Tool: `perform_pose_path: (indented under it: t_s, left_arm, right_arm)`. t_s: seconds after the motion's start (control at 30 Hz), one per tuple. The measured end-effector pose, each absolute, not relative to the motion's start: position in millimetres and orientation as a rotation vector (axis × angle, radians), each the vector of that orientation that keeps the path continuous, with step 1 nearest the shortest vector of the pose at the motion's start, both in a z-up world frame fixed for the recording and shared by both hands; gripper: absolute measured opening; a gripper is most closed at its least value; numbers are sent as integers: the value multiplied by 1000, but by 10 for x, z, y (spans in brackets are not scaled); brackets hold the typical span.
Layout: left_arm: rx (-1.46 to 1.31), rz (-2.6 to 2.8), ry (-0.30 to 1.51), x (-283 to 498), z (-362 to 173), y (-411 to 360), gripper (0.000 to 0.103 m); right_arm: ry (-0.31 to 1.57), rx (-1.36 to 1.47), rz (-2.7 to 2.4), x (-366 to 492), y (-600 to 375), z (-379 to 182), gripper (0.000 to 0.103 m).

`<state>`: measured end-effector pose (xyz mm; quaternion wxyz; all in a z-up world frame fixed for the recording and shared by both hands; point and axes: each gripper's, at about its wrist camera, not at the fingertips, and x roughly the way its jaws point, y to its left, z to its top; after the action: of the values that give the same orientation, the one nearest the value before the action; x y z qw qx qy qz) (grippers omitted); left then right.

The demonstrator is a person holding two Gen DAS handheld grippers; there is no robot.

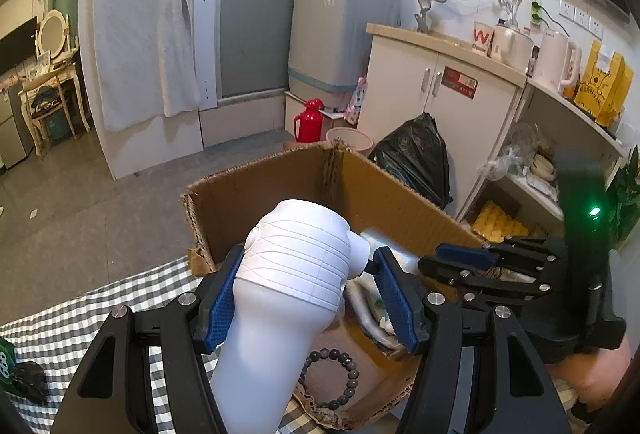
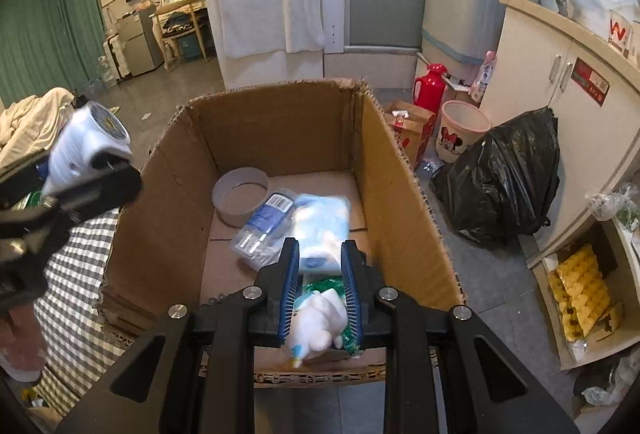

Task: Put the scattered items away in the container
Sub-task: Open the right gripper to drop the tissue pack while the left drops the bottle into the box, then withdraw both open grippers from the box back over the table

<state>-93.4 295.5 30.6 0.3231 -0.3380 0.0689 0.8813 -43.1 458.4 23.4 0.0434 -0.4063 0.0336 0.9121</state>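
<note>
Gripping white hair dryer [image 1: 296, 258], cardboard box [image 2: 280, 121] below

We read a red "W" on a white cup [image 1: 482, 38] standing on the surface beside the kettle. The pink bin [image 2: 460, 131] on the floor bears a Minnie Mouse figure; the cabinet's red sticker [image 1: 459, 82] is too small to read.

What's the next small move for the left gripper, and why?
Probably carry the hair dryer forward and down into the cardboard box, then open. The left gripper is clamped on its body at the box's near edge, and the box floor beside the bead bracelet looks free.
</note>
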Motion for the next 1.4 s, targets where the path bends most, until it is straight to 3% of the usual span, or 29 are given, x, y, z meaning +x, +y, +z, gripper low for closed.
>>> perform_pose_path:
  t_s: [0.1,0.27,0.6,0.77,0.97,1.4]
  left_arm:
    - [-907,2299,192,-963,237,2998,65]
    - [-946,2268,213,-1014,127,3099,65]
    - [-1036,2224,225,-1144,-27,3231,68]
    - [-1034,2238,204,-1152,-8,3203,79]
    - [-1020,2260,187,-1162,77,3092,80]
    - [-958,2372,113,-1208,400,2555,83]
  right_arm:
    - [102,-1166,2787,-390,4620,319,47]
    - [102,-1114,2792,-352,4610,418,50]
    - [160,-955,2813,-245,4664,592,72]
    - [192,-858,2831,-170,4678,681,72]
    - [207,-805,2865,-176,4578,769,73]
    - [226,-772,2934,-354,4187,915,84]
